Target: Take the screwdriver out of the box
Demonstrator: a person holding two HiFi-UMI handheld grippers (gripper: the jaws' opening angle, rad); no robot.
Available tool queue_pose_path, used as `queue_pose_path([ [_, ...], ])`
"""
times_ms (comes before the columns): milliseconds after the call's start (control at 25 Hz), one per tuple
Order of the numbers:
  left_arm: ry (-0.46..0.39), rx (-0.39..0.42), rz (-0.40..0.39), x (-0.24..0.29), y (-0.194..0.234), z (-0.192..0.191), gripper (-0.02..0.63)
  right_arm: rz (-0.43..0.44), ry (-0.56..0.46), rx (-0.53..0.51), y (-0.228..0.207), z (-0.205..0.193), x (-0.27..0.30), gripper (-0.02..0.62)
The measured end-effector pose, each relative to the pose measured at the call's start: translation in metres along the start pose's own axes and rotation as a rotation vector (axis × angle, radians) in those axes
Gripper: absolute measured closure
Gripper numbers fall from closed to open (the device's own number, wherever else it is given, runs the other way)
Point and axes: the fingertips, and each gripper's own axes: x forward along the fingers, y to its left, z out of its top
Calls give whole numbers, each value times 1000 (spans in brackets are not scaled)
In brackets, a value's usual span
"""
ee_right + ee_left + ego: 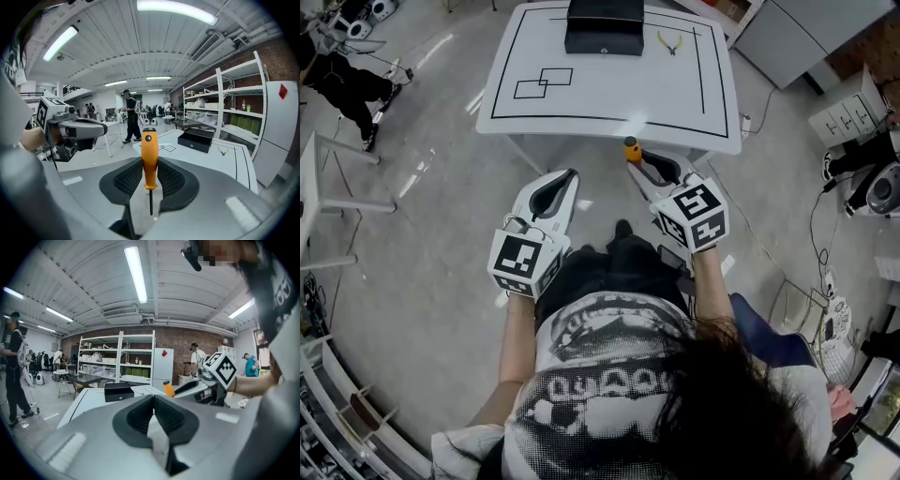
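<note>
An orange-handled screwdriver [149,154] stands upright between the pads of my right gripper [150,165], which is shut on it, the thin shaft pointing back toward the camera. In the head view the right gripper [639,165] and screwdriver [632,149] hang just short of the white table's [609,112] near edge. The black box [604,26] sits closed at the table's far edge, well away from both grippers. My left gripper [570,176] hovers beside the right, over the floor, shut on nothing [153,398].
Yellow-handled pliers [672,43] lie right of the box. Black tape outlines two rectangles [544,82] on the tabletop. A person [347,84] stands at the far left, cabinets [797,33] at the far right, cables and gear [881,183] on the floor at the right.
</note>
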Motion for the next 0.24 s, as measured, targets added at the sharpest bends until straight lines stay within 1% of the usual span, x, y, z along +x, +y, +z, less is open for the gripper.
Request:
queue_pose_path([
  [240,-13,6,-8,-12,3,-5,606,-8,-2,-14,13,-1,3,494],
])
